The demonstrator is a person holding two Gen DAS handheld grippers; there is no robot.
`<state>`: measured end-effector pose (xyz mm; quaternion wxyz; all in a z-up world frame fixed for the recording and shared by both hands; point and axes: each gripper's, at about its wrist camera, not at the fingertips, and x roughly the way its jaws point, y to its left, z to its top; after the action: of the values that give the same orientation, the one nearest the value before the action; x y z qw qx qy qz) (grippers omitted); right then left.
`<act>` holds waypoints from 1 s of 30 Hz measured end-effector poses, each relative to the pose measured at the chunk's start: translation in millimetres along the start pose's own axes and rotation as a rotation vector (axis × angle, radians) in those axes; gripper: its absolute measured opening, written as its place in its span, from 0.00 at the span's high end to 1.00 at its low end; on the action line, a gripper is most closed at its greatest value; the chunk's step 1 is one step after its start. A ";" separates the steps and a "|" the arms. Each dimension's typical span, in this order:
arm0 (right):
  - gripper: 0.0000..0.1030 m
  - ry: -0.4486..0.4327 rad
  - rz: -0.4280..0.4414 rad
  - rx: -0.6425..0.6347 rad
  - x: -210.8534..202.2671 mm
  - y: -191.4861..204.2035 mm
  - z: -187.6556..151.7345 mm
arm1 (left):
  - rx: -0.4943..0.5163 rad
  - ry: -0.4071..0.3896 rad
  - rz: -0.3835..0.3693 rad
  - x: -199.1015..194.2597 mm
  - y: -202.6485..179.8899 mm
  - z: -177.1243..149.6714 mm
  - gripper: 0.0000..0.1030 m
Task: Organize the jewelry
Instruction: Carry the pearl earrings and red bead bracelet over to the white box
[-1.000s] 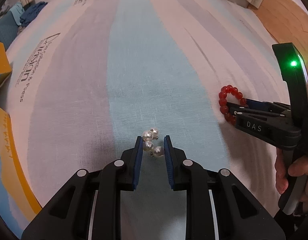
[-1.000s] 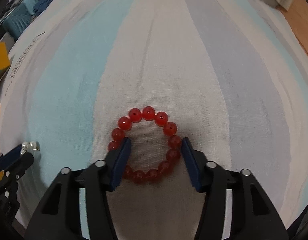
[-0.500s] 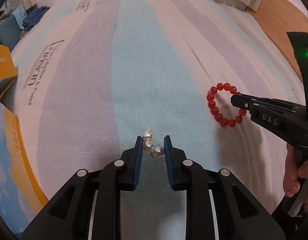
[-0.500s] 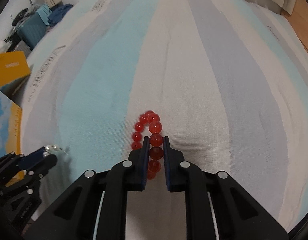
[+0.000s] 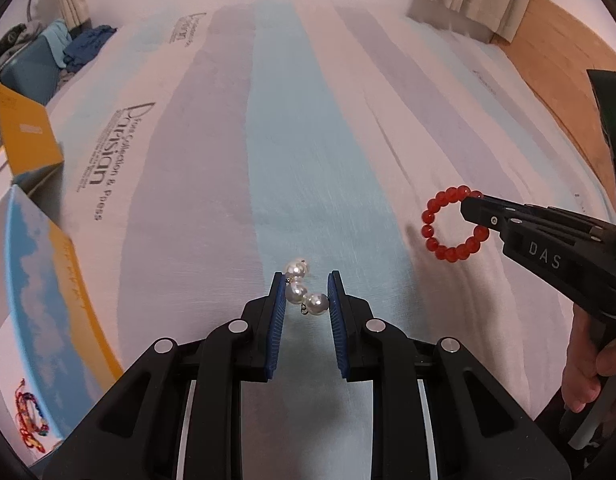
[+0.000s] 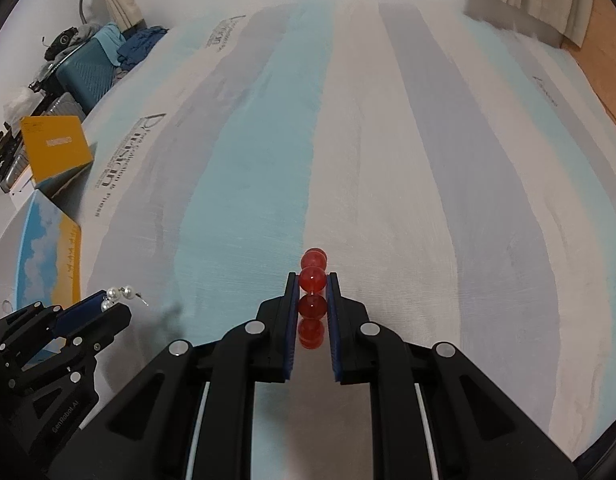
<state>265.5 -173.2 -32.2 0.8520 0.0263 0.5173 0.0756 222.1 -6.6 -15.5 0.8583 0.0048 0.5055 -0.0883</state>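
My left gripper (image 5: 306, 294) is shut on a white pearl piece (image 5: 302, 291) of three pearls and holds it above the striped bedspread (image 5: 288, 140). It also shows in the right wrist view (image 6: 118, 295) at the lower left. My right gripper (image 6: 313, 294) is shut on a red bead bracelet (image 6: 313, 278), seen edge-on between its pads. In the left wrist view the bracelet (image 5: 444, 250) hangs as a ring off the right gripper's tip (image 5: 474, 208), lifted off the bed.
A box with a blue-sky and yellow print (image 5: 48, 292) lies at the left bed edge, a colourful woven bracelet (image 5: 28, 420) inside it. A yellow box (image 6: 54, 148) sits beyond. Suitcases and clothes (image 6: 88, 64) are at far left. Wooden floor (image 5: 568, 60) lies right.
My right gripper closed on the red bracelet and lifted it off the bed. Both grippers rose, the left still holding the pearls.
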 end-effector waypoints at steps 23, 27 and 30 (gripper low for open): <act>0.88 -0.112 0.077 -0.117 -81.1 113.2 2.7 | -0.073 -0.122 0.058 -101.8 68.1 -14.3 0.80; 0.88 -0.128 0.101 -0.157 -92.3 145.6 3.1 | -0.094 -0.140 0.077 -119.4 89.0 -21.1 0.80; 0.88 -0.138 0.120 -0.186 -99.6 171.8 3.1 | -0.113 -0.149 0.092 -130.1 105.9 -27.1 0.80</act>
<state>205.6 -18.9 77.7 0.8784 -0.0169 0.4455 0.1723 153.6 119.4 75.6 0.8954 -0.0271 0.4439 -0.0201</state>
